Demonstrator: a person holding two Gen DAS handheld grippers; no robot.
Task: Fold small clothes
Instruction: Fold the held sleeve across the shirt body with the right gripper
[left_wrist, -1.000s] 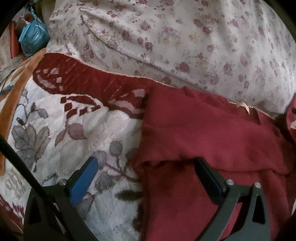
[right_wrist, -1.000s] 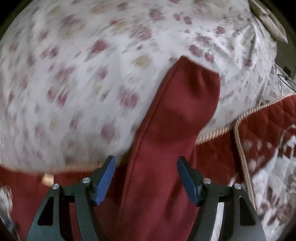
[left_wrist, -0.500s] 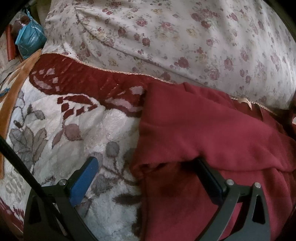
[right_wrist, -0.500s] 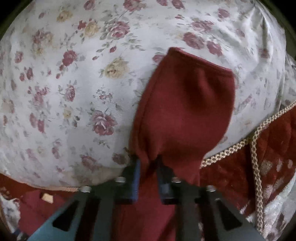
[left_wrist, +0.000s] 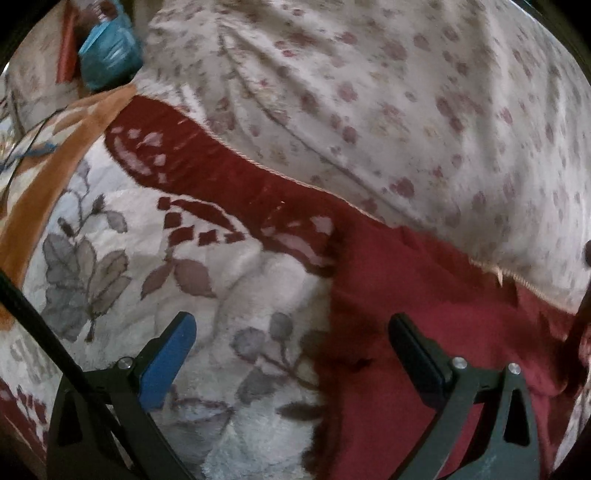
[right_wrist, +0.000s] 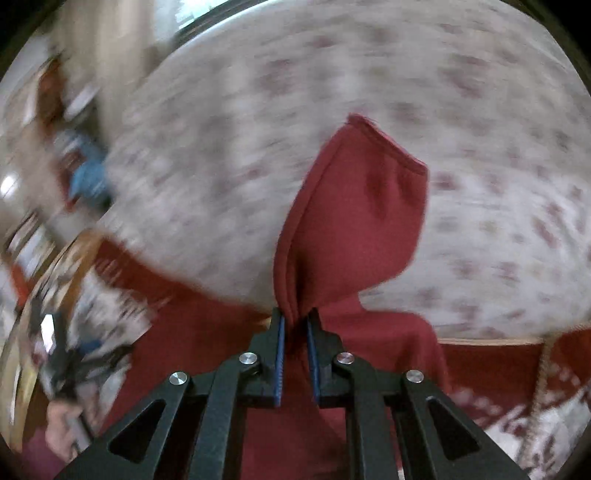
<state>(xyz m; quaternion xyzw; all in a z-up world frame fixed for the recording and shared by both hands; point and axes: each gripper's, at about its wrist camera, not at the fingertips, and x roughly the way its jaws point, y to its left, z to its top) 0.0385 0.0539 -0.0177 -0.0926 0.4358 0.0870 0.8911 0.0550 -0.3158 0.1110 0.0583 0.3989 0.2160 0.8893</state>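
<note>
Between the pinched-together jaws of the right gripper (right_wrist: 295, 321) hangs a bunched sleeve of the red garment (right_wrist: 354, 206), whose body lies under the wide-open, empty left gripper (left_wrist: 291, 343), so a hard tug could drag it askew

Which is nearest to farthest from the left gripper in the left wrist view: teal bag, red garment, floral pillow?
From the left gripper, jaws open:
1. red garment: its left edge lies between the jaws, spreading right.
2. floral pillow: beyond the garment, across the top.
3. teal bag: far top left corner.
</note>
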